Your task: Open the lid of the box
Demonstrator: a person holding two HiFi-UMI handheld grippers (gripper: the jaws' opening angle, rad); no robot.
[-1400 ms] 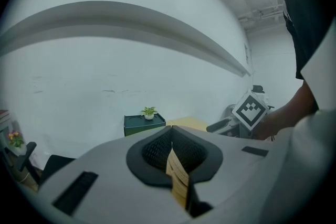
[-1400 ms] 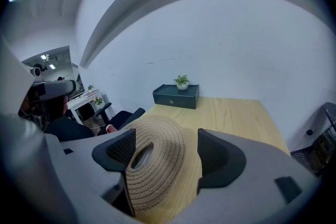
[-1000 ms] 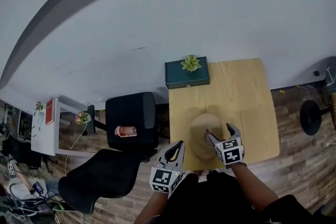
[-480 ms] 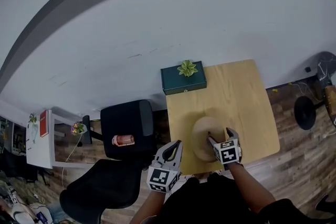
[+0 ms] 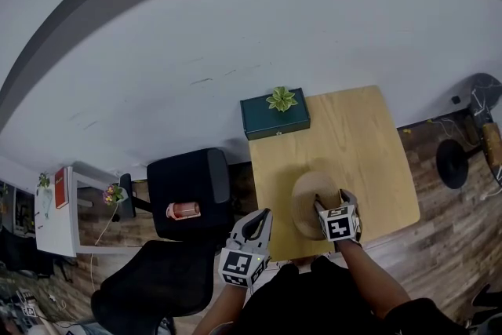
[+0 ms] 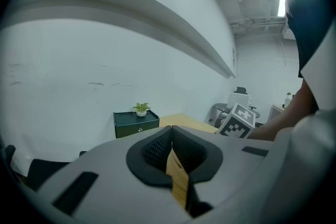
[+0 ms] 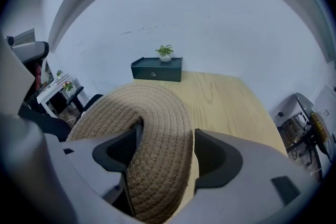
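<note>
Currently the lid [image 5: 308,204] lies on the near half of the table [image 5: 357,133], close to its front edge. It is round, tan and domed, coiled from rope-like fibre in concentric rings, with a fine criss-cross weave showing in the right gripper view [image 7: 157,113]. Its near rim is bent upward into a thick fold, while the far part fans out flat and wide over the wood. Whether a box sits beneath it cannot be told. The right gripper [image 5: 330,202] is closed on that raised fold: in its own view the woven band passes between the two dark, rounded pads [image 7: 122,150], filling the gap, with both pads pressed against it. The grey jaw bodies look smooth and matte. The left gripper [image 5: 261,217] is beside the table's front-left corner, off the wood and apart from the lid. In its own view [image 6: 170,152] its ribbed black pads meet except for a thin slit showing wood colour, and it holds nothing. The table is pale, light-grained wood with rounded corners. At its far-left corner stands a dark green case [image 5: 274,118] with a small knob on its front and a potted plant [image 5: 281,99] on top.
</note>
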